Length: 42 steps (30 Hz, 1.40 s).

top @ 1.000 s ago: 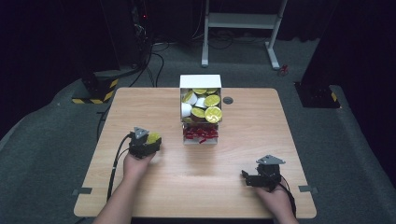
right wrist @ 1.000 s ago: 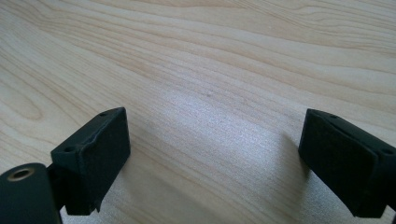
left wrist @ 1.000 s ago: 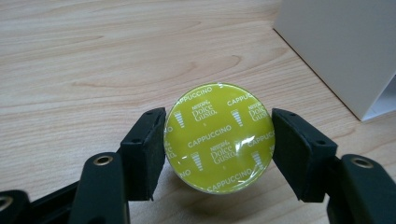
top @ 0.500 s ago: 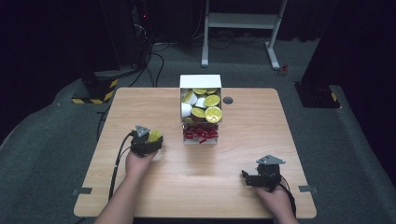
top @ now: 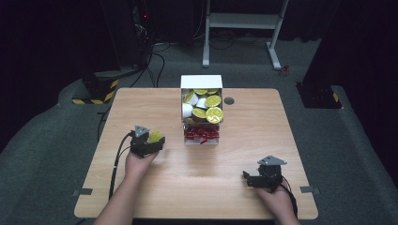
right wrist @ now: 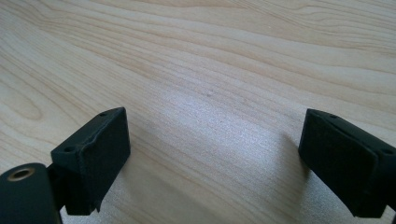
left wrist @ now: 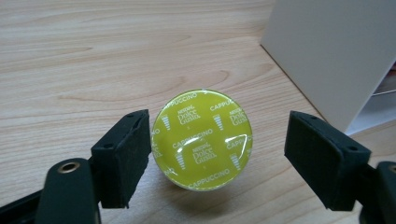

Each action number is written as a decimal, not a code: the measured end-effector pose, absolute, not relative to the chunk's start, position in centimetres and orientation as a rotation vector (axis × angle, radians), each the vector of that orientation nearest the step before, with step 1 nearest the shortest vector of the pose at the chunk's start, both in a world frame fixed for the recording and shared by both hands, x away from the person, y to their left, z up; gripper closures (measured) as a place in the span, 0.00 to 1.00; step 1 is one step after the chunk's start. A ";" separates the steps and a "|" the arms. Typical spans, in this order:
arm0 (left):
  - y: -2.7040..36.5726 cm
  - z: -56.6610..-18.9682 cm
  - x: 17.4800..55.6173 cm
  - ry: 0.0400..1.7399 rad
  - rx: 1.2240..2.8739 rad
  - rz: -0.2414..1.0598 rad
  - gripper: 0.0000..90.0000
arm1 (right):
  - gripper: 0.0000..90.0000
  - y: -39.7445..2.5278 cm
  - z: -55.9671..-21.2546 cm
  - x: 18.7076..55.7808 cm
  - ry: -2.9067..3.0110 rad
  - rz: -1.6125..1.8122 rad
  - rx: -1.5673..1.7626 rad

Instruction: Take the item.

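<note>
My left gripper (top: 151,143) stands spread around the green capsule (left wrist: 201,139), which sits on the table (top: 244,154) at the box's (top: 202,82) eight o'clock; one pad touches, so closing may skid it. My right gripper (top: 256,180) idles spread at five o'clock.

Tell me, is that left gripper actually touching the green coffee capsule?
Cannot tell. In the left gripper view the capsule sits between the open jaws of the left gripper: one pad meets its edge, perhaps only overlapping it, while wood shows beside the other.
</note>
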<state>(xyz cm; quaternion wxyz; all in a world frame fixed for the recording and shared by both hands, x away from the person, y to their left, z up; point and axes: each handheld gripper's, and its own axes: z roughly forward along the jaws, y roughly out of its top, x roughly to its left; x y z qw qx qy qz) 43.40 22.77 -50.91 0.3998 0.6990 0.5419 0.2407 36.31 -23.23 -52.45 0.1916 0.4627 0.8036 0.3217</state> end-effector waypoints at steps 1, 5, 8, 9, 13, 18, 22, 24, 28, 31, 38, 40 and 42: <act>22.7 -50.9 43.4 1.370 1.761 0.604 0.26 | 0.10 -23.2 -52.5 36.3 2.256 0.903 1.299; 22.8 -50.6 43.2 1.350 1.755 0.595 0.24 | 0.10 -23.3 -52.5 36.3 2.257 0.902 1.293; 23.2 -50.1 43.0 1.343 1.746 0.599 0.23 | 0.10 -23.2 -52.5 36.3 2.257 0.903 1.297; 23.2 -50.1 43.0 1.343 1.746 0.599 0.23 | 0.10 -23.2 -52.5 36.3 2.257 0.903 1.297; 23.6 -49.8 42.8 1.349 1.747 0.596 0.23 | 0.10 -23.2 -52.5 36.3 2.257 0.903 1.297; 23.7 -49.5 42.4 1.334 1.768 0.576 0.19 | 0.10 -23.2 -52.5 36.3 2.257 0.903 1.297; 23.7 -49.3 42.2 1.328 1.785 0.561 0.18 | 0.10 -23.2 -52.5 36.3 2.257 0.903 1.297; 23.7 -49.1 42.0 1.321 1.793 0.562 0.17 | 0.10 -23.3 -52.5 36.3 2.257 0.902 1.293; 23.7 -48.5 41.3 1.294 1.795 0.573 0.17 | 0.10 -23.2 -52.5 36.3 2.257 0.903 1.297; 23.9 -48.0 40.8 1.283 1.792 0.578 0.16 | 0.10 -23.3 -52.5 36.3 2.257 0.902 1.293; 25.0 -46.9 39.4 1.260 1.769 0.554 0.14 | 0.10 -23.3 -52.5 36.3 2.257 0.902 1.294; 25.4 -46.7 38.9 1.259 1.759 0.545 0.14 | 0.10 -23.2 -52.5 36.3 2.257 0.903 1.297; 25.8 -46.7 38.3 1.254 1.763 0.552 0.14 | 0.10 -23.2 -52.5 36.3 2.257 0.903 1.297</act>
